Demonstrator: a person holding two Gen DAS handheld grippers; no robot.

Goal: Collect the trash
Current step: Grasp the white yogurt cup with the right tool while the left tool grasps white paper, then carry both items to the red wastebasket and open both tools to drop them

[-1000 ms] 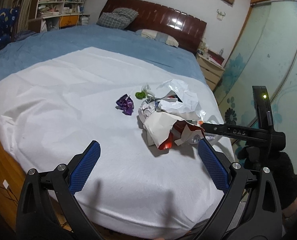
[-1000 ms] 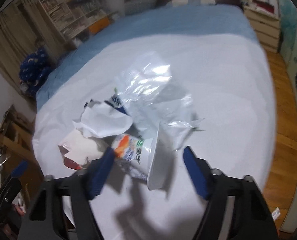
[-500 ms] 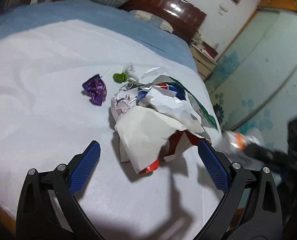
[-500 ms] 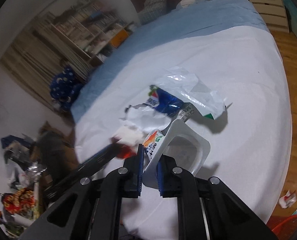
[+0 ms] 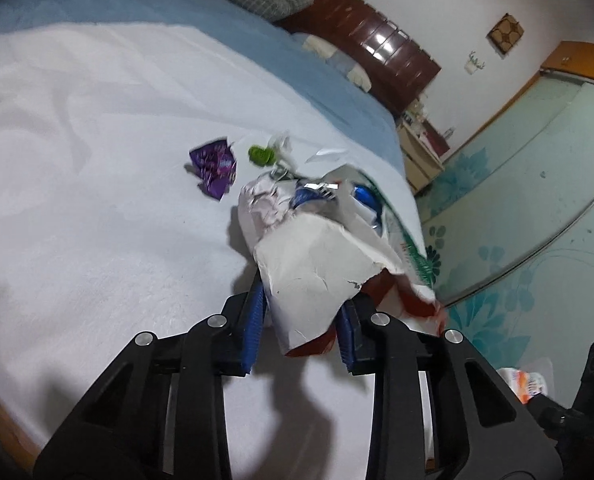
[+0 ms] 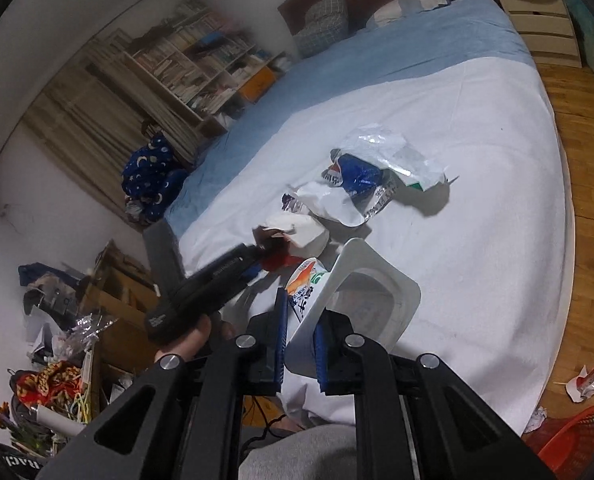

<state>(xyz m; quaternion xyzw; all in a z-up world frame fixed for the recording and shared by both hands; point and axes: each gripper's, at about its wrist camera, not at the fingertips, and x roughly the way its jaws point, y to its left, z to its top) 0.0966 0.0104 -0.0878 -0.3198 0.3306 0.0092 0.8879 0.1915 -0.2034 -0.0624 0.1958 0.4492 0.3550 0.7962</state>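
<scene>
Two grippers, each with a catch. The left gripper (image 5: 301, 320) has its jaws pinched on one torn white-and-red paper wrapper (image 5: 317, 268) at the near edge of the white sheet (image 5: 97, 200). The right gripper (image 6: 300, 344) clamps one white plastic cup (image 6: 361, 292) by its wall, lifted off the bed. Left lying: one purple wrapper (image 5: 213, 166), one green scrap (image 5: 260, 155), one blue-and-silver bag (image 6: 357, 172).

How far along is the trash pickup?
Nothing looks binned yet. In hand: the right claw is shut on the white plastic cup; the left claw pinches the white and red paper wrapper. Left on the bed sheet: purple wrapper, green scrap, blue packet, clear plastic bag. A red basket sits on the floor.
</scene>
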